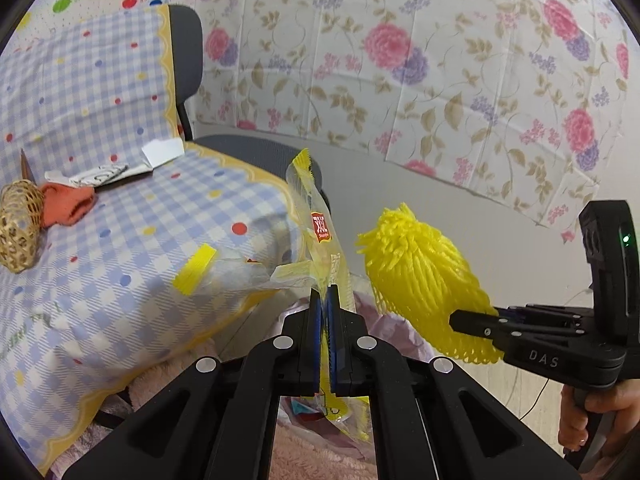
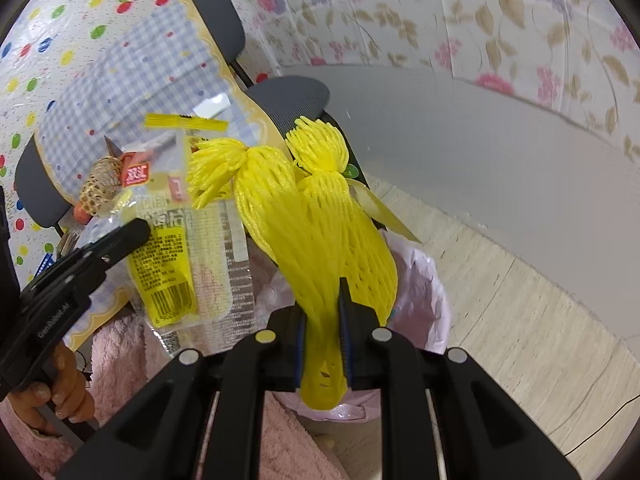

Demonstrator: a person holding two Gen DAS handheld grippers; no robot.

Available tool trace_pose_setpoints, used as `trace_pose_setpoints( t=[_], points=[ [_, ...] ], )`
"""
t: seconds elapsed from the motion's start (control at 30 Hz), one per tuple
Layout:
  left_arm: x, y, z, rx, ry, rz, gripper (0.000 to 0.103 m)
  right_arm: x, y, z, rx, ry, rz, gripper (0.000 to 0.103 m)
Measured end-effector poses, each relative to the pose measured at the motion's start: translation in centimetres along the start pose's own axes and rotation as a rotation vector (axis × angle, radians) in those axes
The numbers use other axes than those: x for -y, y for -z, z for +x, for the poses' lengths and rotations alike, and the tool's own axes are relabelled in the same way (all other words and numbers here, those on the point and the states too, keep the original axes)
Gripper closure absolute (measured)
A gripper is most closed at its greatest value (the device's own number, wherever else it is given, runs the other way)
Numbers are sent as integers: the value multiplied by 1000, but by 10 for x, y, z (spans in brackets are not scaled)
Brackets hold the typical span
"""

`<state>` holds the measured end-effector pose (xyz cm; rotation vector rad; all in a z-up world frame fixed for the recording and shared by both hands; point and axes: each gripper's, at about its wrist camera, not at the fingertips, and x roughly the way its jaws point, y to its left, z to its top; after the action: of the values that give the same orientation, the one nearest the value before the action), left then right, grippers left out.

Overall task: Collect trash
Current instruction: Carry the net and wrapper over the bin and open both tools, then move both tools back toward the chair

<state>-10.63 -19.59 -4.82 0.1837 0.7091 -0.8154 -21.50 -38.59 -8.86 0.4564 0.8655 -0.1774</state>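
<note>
My left gripper (image 1: 324, 294) is shut on a clear and yellow snack wrapper (image 1: 320, 224) and holds it upright in the air beside the chair. The wrapper also shows in the right wrist view (image 2: 176, 248), held by the left gripper (image 2: 138, 230). My right gripper (image 2: 323, 296) is shut on yellow foam fruit netting (image 2: 320, 216), which has two tufted ends. In the left wrist view the netting (image 1: 424, 280) hangs from the right gripper (image 1: 460, 318) just right of the wrapper. A pink trash bag (image 2: 416, 276) lies open below both.
A chair covered with a blue checked cloth (image 1: 120, 200) carries a woven basket ball (image 1: 18, 228), an orange cloth (image 1: 68, 204) and white paper scraps (image 1: 162, 151). A floral sheet (image 1: 400, 60) hangs on the wall. Pale wooden floor (image 2: 520, 320) lies to the right.
</note>
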Motion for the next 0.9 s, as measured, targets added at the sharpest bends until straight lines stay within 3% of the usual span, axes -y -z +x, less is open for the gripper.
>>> trace_pose_setpoints(
  t=[0.13,0.2,0.27,0.3,0.37,0.5,0.6,0.67,0.83,0.9],
  points=[
    [-6,0,14,-44,-9,-22,95,8,0,19,-42,-20,46,87],
    [-9,0,19,-59,-17,-28,86,11,1,27,-62,-25,62,85],
    [-13,1,22,-69,-22,-35,64,14,1,35,-82,-27,76,79],
    [-14,1,22,-73,-26,-42,60,15,2,38,-91,-24,80,76],
    [-19,1,21,-71,-25,-54,58,17,3,43,-103,-28,88,66],
    [-28,-1,14,-58,-30,-79,57,19,1,44,-118,-14,94,64],
    [-34,-6,1,-33,-55,-90,52,16,-6,33,-80,1,72,61],
    [-39,-8,-11,-9,-71,-99,48,12,-15,19,-39,26,33,48],
    [-53,-11,-36,35,-126,-116,47,-6,-33,-16,92,69,-36,46],
    [-61,-11,-45,49,-154,-129,42,-15,-37,-27,135,71,-70,46]
  ],
)
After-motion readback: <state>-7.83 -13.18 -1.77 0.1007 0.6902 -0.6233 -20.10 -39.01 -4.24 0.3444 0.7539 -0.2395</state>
